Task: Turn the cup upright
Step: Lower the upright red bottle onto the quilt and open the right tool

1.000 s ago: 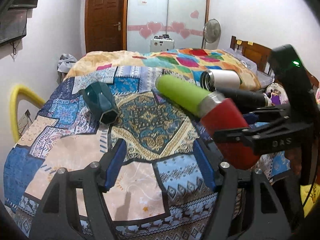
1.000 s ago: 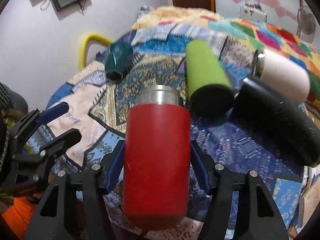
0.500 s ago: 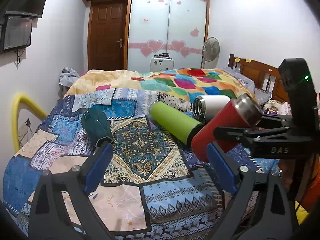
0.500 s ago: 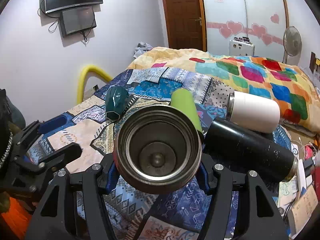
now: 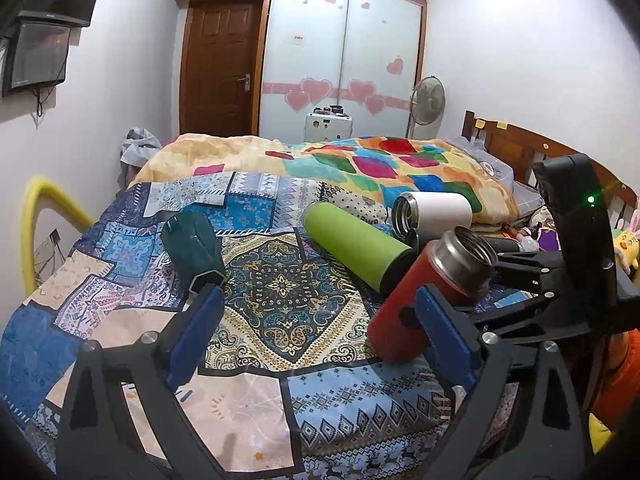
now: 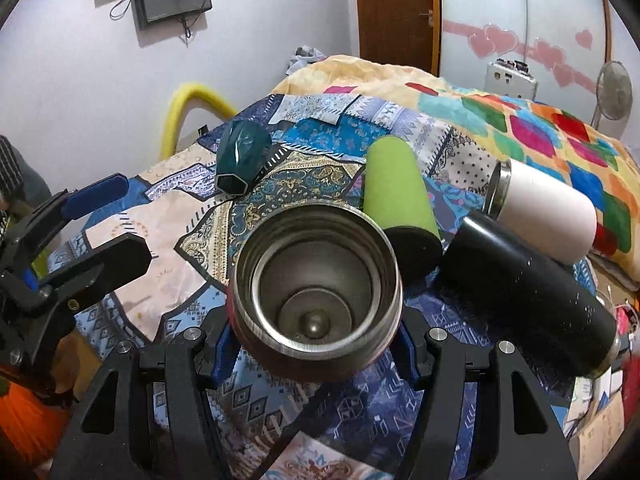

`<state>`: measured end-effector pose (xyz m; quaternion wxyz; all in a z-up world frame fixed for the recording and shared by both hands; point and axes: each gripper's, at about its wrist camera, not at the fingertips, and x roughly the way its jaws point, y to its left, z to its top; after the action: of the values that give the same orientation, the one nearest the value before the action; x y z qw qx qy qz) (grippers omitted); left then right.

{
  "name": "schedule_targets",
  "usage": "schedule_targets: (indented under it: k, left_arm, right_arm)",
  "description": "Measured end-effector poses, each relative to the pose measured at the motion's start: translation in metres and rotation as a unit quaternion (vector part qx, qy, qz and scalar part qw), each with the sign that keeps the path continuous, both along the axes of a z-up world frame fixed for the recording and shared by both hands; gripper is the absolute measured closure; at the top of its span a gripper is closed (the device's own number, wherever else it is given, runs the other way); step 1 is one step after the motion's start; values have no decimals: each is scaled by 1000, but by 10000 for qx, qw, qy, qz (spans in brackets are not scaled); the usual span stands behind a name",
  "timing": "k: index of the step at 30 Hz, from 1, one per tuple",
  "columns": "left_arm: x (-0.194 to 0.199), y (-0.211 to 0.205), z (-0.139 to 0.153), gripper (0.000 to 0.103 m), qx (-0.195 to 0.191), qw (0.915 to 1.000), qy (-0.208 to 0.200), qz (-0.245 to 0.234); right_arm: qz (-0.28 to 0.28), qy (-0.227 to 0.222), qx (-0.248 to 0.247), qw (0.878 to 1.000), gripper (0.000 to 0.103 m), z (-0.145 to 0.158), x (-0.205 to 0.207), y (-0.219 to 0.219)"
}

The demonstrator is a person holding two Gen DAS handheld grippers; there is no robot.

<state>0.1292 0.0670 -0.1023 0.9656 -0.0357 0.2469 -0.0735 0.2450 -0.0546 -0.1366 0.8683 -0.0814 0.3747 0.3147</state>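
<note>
Right gripper (image 6: pixel 316 340) clamps the red cup (image 5: pixel 424 300), mouth tilted up. Right view alone shows its steel interior; left view alone shows the base meeting the quilt (image 5: pixel 280 300). Left gripper (image 5: pixel 316 332) gapes empty, cup at its right finger.

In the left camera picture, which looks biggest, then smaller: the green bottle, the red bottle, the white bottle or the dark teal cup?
1. red bottle and green bottle: they look about alike, and the red is nearer, so I won't rank them.
2. white bottle and dark teal cup: also too close to call.
</note>
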Motion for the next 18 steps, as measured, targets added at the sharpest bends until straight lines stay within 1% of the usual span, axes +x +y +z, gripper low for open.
schedule_targets:
  k: [7,11,15,18]
  left_arm:
    - [5,6,0,6,-109,9999,-3,71]
    - [5,4,1,6,-56,9999,-30,93]
    - [3,1,4,5,-54,9999,-58,78]
    - [-2,-2,10,6,-22,9999,-112,78]
  right_arm:
    - [-33,-24,247,9997,42,-7,7,4]
    - [8,30,353,9994,40,-11,5,8]
    - [-30,-27,350,9994,39,-11,0,8]
    - [-64,-82,394,9992,36,-7,-9,1]
